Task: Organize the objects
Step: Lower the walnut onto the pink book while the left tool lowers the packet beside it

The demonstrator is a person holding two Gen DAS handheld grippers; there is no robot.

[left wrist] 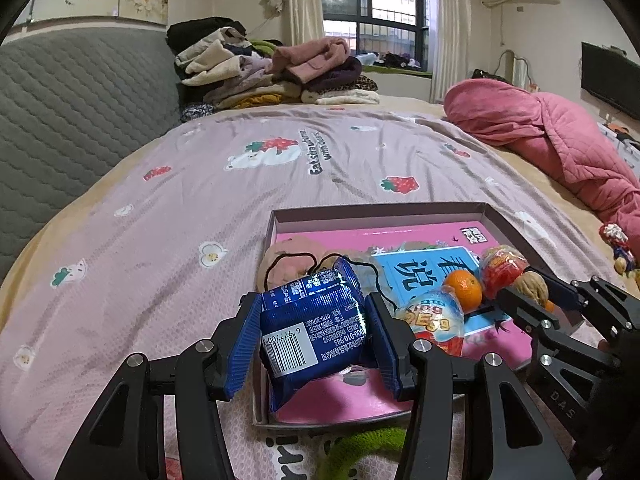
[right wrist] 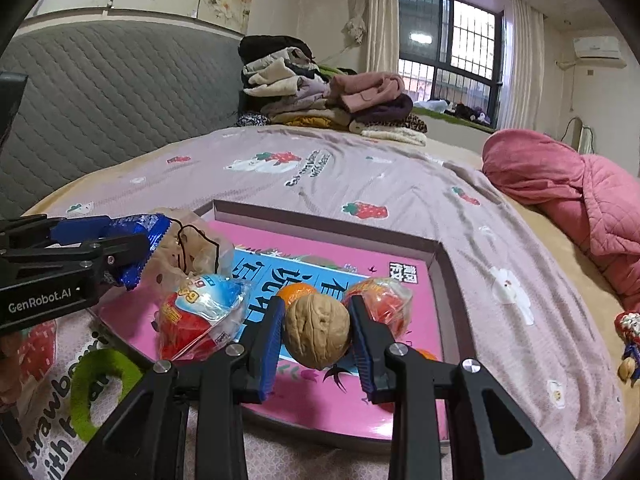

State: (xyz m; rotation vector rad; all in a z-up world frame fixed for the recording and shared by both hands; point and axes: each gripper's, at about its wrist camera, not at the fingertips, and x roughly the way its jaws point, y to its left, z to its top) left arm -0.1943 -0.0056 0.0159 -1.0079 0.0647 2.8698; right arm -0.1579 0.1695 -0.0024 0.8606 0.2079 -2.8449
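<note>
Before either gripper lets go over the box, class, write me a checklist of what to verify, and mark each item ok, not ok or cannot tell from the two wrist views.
1. Left gripper jaws shut on the blue snack packet: ok.
2. Right gripper jaws shut on the walnut: ok.
3. Packet over the pink box, not the bedsheet: ok, though near its left wall.
4. Walnut over the box interior: ok.
5. Bare floor under the walnut: cannot tell; the tangerine and red wrapped sweet sit close behind it.
6. Drop height of either item above the box floor: cannot tell.
</note>
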